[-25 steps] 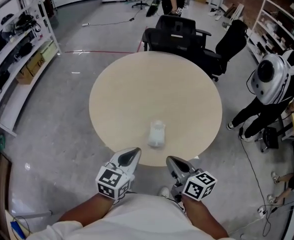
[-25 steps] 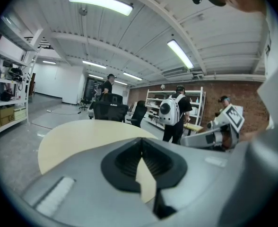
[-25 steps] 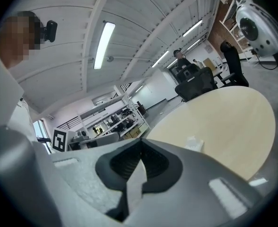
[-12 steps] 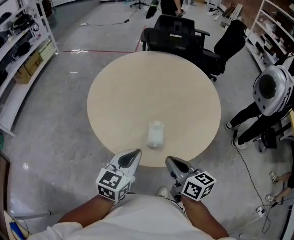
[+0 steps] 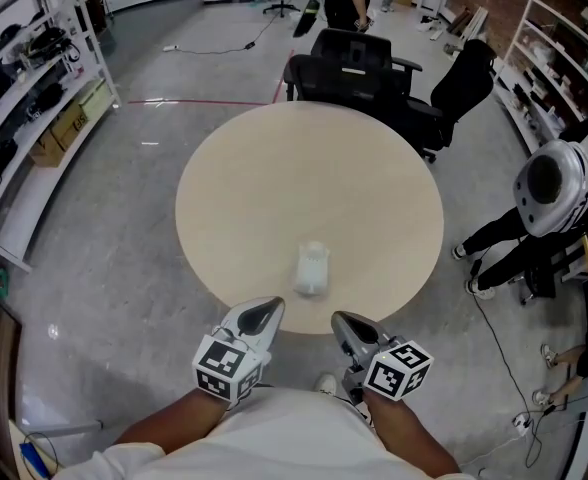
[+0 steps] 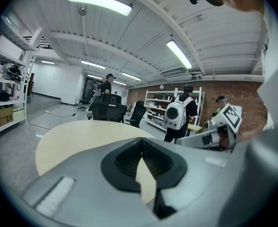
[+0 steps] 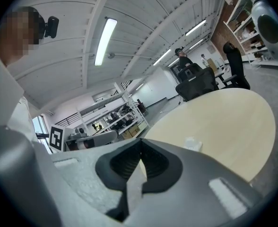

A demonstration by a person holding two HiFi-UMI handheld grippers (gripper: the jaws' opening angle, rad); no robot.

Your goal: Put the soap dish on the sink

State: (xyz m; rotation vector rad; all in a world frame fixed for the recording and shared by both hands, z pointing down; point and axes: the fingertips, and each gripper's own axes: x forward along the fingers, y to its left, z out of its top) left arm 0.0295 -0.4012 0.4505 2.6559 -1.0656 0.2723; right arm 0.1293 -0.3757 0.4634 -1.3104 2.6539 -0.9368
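The soap dish (image 5: pixel 313 268) is a small white container lying on the near part of the round beige table (image 5: pixel 274 168); in the right gripper view the soap dish (image 7: pixel 194 143) shows just right of the jaws. My left gripper (image 5: pixel 270 309) hovers at the table's near edge, left of the dish, jaws shut and empty (image 6: pixel 141 141). My right gripper (image 5: pixel 342 321) hangs beside it, right of the dish, also shut on nothing (image 7: pixel 140 153). Both stand short of the dish, apart from it. No sink is in view.
Black office chairs (image 5: pixel 354 63) crowd the table's far side. A person with a white backpack (image 5: pixel 552 188) stands at the right. Shelving (image 5: pixel 24 98) lines the left wall, more shelves (image 5: pixel 554 58) the right. Grey floor surrounds the table.
Both grippers have stayed where they were, still shut. The person with the white backpack has shifted a little to the right and down in the head view.
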